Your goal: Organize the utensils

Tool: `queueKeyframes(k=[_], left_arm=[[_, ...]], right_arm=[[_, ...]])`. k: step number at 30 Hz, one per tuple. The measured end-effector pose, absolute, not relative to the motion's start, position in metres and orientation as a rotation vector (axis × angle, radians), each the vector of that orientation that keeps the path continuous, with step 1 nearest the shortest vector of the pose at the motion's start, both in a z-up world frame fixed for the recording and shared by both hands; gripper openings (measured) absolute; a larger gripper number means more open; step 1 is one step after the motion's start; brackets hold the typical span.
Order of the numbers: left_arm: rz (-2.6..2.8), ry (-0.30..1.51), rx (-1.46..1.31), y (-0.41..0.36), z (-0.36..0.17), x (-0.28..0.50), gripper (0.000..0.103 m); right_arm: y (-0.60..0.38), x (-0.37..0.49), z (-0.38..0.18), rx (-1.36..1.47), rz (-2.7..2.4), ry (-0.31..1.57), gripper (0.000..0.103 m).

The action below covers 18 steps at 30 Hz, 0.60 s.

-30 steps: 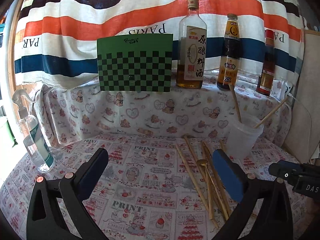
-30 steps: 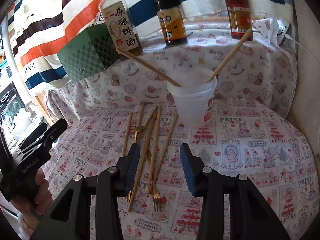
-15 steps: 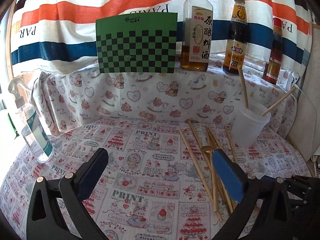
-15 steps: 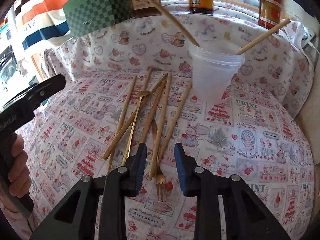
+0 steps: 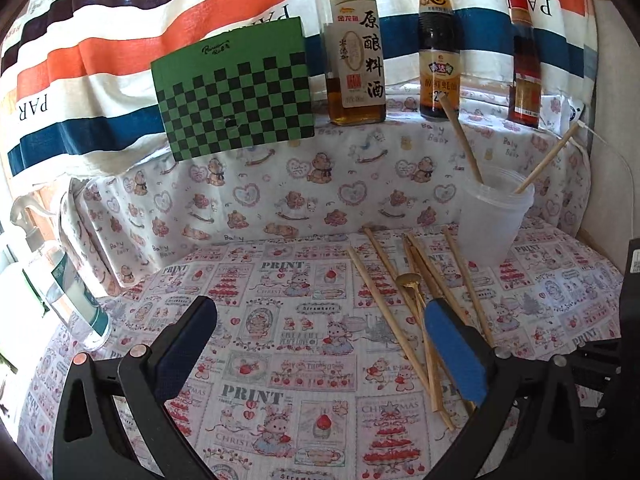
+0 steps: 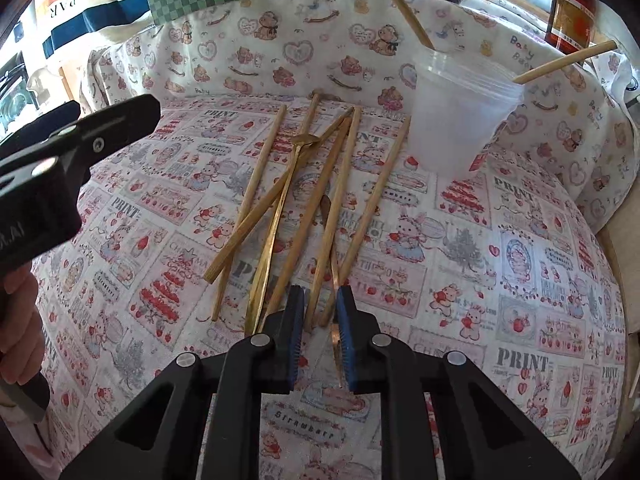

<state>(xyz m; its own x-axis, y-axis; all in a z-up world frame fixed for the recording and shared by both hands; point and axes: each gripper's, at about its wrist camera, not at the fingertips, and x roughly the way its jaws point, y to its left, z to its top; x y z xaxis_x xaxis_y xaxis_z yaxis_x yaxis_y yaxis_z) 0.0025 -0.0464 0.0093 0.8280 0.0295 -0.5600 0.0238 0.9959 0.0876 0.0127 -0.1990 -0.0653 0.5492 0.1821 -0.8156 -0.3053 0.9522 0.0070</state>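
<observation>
Several wooden chopsticks lie fanned on the printed cloth with a gold spoon and a copper fork among them. Behind them stands a translucent plastic cup holding two chopsticks. My right gripper is low over the utensils' near ends. Its jaws are closing, with two chopstick ends and the fork between the blue pads, and a gap still shows. My left gripper hovers wide open left of the chopsticks and spoon, holding nothing. The cup is far right.
A green checkered box and three sauce bottles stand on the raised ledge at the back. A spray bottle is at the left edge. The left gripper's body and a hand fill the right view's left side.
The right gripper has come down and closer to the utensils' near ends, and its jaws have narrowed around them. The left gripper has dipped and rolled slightly, staying open.
</observation>
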Motion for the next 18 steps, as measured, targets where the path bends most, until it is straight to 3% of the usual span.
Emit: queueKeyframes(k=[2, 7, 13, 18], left_arm=[[-0.002, 0.606, 0.076, -0.045, 0.009, 0.004, 0.103], [-0.013, 0.633, 0.061, -0.043, 0.006, 0.007, 0.103], [-0.031, 0.733, 0.098, -0.052, -0.012, 0.017, 0.103], [-0.204, 0.801, 0.036, -0.058, -0.021, 0.019, 0.101]], right_arm=[[-0.201, 0.014, -0.067, -0.154, 0.270, 0.947, 0.008], [-0.218, 0.018, -0.054, -0.067, 0.250, 0.911, 0.005], [-0.254, 0.009, -0.017, 0.063, 0.121, 0.710, 0.005], [-0.274, 0.013, -0.009, 0.171, 0.157, 0.697, 0.005]])
